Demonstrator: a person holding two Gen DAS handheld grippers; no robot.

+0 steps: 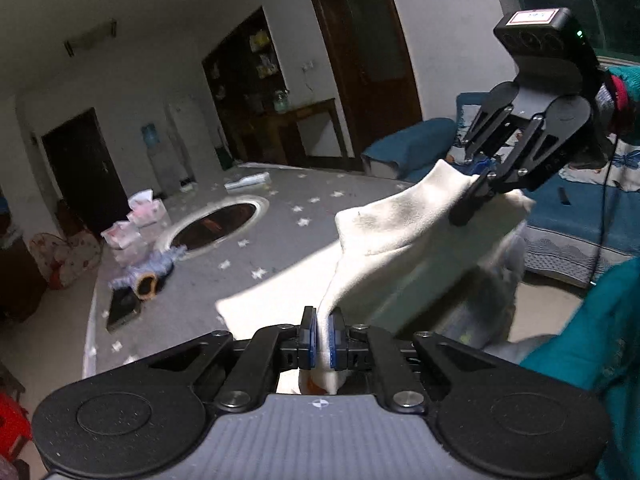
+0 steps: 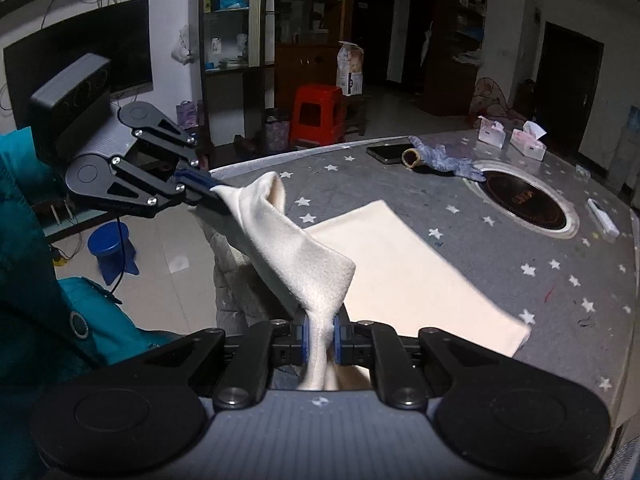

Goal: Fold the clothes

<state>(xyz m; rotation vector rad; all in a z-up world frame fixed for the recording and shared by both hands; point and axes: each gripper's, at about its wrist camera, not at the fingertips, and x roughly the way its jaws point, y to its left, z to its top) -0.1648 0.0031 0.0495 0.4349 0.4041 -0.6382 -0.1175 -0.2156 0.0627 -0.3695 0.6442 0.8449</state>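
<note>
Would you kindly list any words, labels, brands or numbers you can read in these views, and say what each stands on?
None can be read.
Pink-edged label on the right claw's camera: too blurred.
Print on the paper bag atop the red stool: too small.
Marking inside the table's round hob: blurred.

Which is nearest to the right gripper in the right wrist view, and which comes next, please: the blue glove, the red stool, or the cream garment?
1. Cream garment, clamped in the right gripper.
2. Blue glove, further up the table, right of centre.
3. Red stool, on the floor past the table's far edge.
</note>
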